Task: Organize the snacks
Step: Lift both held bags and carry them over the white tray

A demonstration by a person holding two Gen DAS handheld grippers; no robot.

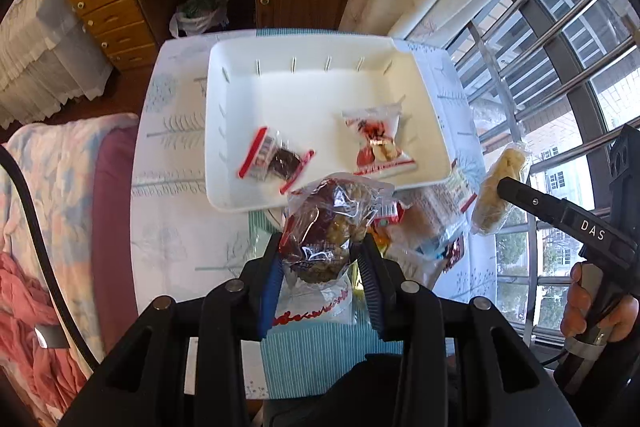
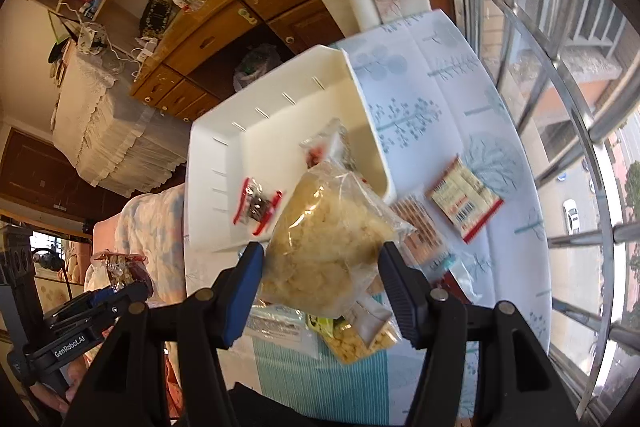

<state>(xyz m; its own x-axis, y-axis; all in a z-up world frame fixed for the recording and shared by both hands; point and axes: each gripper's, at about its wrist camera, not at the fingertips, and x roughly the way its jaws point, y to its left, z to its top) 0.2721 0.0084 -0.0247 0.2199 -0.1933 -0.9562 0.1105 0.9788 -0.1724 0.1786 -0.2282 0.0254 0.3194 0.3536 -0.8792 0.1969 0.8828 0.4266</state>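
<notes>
The left gripper (image 1: 320,259) has its fingers clamped on a clear bag of dark and nutty snacks (image 1: 332,223), held above the table (image 1: 180,227) just before the white tray (image 1: 304,95). The right gripper (image 2: 320,267) grips a pale yellow snack bag (image 2: 332,239) between its fingers. Two small packets (image 1: 276,159) lie in the tray.

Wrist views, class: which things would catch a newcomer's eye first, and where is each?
A clear packet of dark red-brown snacks sits clamped in the left gripper, and a clear bag of pale yellow crumbly snack in the right gripper. Behind them, a white plastic tray holds two small packets.
</notes>
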